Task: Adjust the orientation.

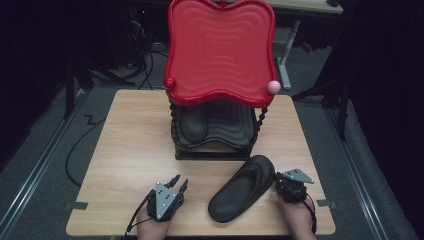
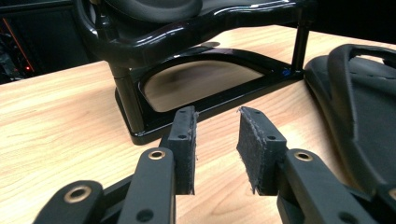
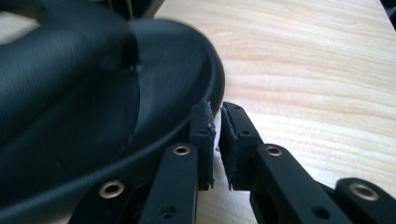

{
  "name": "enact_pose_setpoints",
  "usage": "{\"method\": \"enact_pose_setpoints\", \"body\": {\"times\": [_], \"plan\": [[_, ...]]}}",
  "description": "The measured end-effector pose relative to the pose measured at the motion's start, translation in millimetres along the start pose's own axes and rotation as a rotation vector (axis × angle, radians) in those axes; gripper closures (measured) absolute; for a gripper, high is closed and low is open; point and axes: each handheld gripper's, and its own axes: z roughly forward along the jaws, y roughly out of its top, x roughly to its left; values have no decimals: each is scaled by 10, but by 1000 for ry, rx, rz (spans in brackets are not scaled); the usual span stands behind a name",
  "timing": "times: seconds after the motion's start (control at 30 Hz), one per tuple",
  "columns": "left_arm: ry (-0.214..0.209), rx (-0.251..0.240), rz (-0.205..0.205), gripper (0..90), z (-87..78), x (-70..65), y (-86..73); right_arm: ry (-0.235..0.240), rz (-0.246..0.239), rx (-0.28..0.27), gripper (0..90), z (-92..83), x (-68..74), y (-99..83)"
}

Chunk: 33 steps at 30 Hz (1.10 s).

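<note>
On the left side of the wooden bench (image 1: 125, 145), near its front edge, the left claw (image 1: 179, 184) rests with its jaws spread and nothing between them. In the left gripper view it points toward the base of the black rack (image 2: 196, 88). The rack stands in the middle of the bench, with a red tray (image 1: 220, 50) on top and one black slipper (image 1: 194, 122) on its lower shelf. A second black slipper (image 1: 242, 187) lies flat on the bench, to the right of the left claw. The right claw (image 3: 215, 135) is just beside this slipper's edge, its jaws almost pressed together, holding nothing.
</note>
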Motion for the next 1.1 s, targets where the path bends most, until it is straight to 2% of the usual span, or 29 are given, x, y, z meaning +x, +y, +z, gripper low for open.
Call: {"method": "enact_pose_setpoints", "body": {"times": [0.07, 0.13, 0.2, 0.3, 0.37, 0.43, 0.57, 0.63, 0.73, 0.8, 0.83, 0.9, 1.0, 1.1], "plan": [[-6, 8, 0, 668, -1, -9, -7, 21, 20, -4, 827, 5, -36, 20], [-15, 10, -1, 668, 4, -28, -7, 32, 33, -7, 777, 10, -80, 29], [-24, 14, 3, 667, 13, -49, -8, 23, 54, -19, 746, 28, -126, 57], [-41, 18, 3, 667, 40, -79, -10, -18, 45, -3, 735, 146, -161, 110], [-51, 18, 5, 667, 61, -101, -8, -15, 50, 17, 754, 222, -186, 139], [-64, 18, 11, 667, 80, -121, -2, -9, 48, 20, 778, 223, -185, 134], [-86, 13, 17, 665, 118, -161, 23, 17, 30, 11, 791, 152, -115, 86], [-98, 14, 22, 664, 139, -187, 32, 24, 11, 10, 793, 133, -44, 68], [-119, 17, 34, 662, 157, -229, 40, 52, 7, 1, 784, 106, 53, 69], [-132, 18, 38, 659, 166, -247, 48, 81, -22, 1, 770, 103, 152, 70], [-140, 19, 37, 659, 171, -252, 53, 81, -41, -1, 758, 96, 196, 75], [-159, 22, 33, 659, 187, -270, 60, 78, -41, -34, 736, 32, 225, 94], [-199, 27, 58, 660, 233, -360, 59, 75, -35, -90, 727, -130, 231, 89], [-241, 54, 81, 678, 326, -468, 54, 87, -38, -121, 723, -289, 267, 26]]}}
